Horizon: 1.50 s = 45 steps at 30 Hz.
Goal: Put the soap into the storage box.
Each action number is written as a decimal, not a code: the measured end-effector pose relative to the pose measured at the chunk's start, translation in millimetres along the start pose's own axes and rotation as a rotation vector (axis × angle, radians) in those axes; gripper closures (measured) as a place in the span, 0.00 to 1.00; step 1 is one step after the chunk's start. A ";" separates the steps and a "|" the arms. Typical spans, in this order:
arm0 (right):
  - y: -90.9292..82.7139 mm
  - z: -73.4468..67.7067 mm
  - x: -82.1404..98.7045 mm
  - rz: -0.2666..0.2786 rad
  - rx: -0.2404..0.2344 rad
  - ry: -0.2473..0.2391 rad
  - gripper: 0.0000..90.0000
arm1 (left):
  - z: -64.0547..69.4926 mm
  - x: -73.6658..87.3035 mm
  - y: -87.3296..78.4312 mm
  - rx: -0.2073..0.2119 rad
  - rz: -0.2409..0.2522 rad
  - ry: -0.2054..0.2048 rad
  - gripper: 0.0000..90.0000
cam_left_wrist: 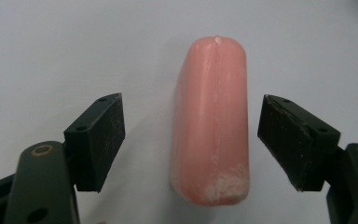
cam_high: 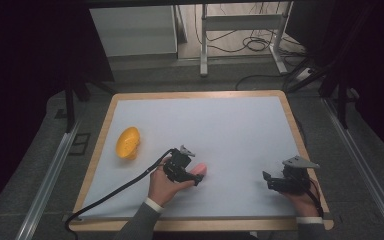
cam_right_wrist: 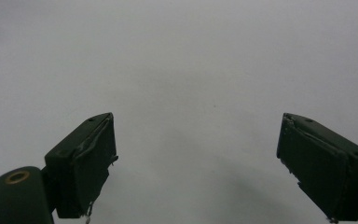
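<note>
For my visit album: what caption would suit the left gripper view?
Open left gripper straddling a pink sausage-shaped object lying on the white table, jaws clear of both sides.

This looks like a lab or test room rather than a home. A wood-edged desk [cam_high: 99, 145] with a plain white top stands on grey carpet between metal rails [cam_high: 50, 175]. Behind it, loose cables [cam_high: 250, 45] lie on the floor around a white metal frame [cam_high: 240, 22], with dark screens at both sides.
</note>
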State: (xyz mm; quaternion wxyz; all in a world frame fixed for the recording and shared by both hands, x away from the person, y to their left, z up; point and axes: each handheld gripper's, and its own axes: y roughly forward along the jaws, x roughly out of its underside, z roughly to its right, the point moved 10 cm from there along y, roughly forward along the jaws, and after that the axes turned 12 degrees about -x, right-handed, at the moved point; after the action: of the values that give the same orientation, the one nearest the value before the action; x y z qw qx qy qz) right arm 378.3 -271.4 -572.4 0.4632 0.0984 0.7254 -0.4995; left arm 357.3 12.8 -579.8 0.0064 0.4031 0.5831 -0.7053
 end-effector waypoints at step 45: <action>-3.2 2.1 -2.0 0.016 0.004 -0.014 0.13 | -4.4 -4.9 -15.8 0.033 0.038 -0.027 0.67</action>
State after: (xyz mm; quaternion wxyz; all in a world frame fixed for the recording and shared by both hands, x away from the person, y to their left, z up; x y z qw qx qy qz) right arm 378.7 -273.9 -569.0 0.4722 0.1015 0.7204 -0.4978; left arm 355.5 19.2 -564.1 0.0211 0.4047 0.5636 -0.7198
